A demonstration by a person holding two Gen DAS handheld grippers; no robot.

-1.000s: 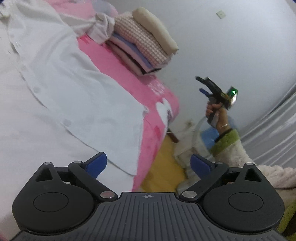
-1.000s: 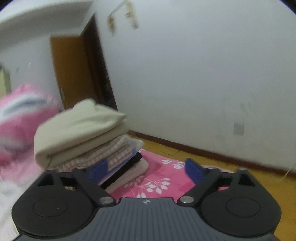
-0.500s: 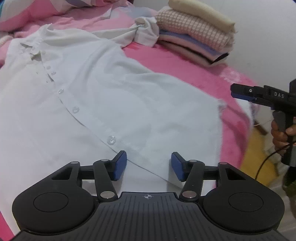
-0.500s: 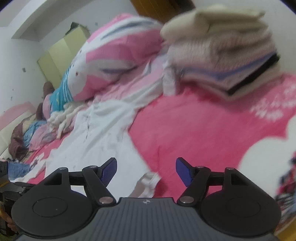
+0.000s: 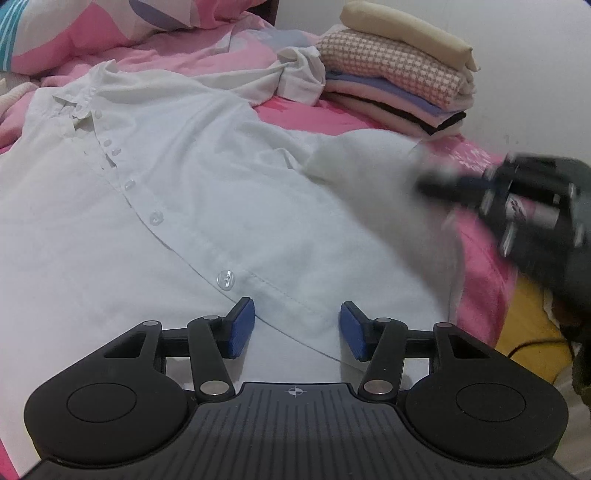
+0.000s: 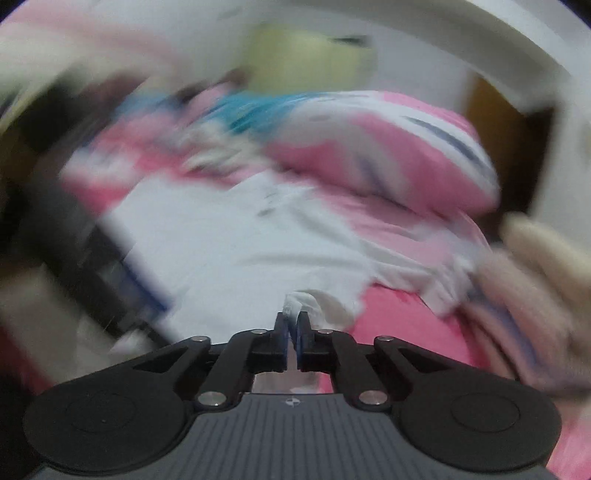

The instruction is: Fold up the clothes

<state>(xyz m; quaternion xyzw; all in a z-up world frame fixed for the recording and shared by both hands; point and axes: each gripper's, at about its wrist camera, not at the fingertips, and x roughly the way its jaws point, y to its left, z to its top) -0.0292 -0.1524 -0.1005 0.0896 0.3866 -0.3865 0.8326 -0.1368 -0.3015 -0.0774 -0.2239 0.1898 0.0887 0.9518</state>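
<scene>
My left gripper [image 5: 297, 328]: matt black plastic body, ribbed grey top plate, bare metal pivot pins with some shine, blue pads [image 5: 242, 328] with a fine rough grain. My right gripper [image 6: 292, 330] is the same build. Shirt [image 5: 192, 192] is thin smooth white woven cloth, matt, with a stitched placket and glossy clear plastic buttons [image 5: 225, 278]. Bed sheet [image 5: 476, 236] under it is pink cloth, slightly fuzzy. Folded stack [image 5: 399, 77]: cream knit on top, soft and matt, then coarse pink-and-white checked weave, smoother lilac and pink layers below. Quilt [image 5: 92, 26] is smooth printed cloth. Wall [image 5: 535, 55] is matt white paint.
</scene>
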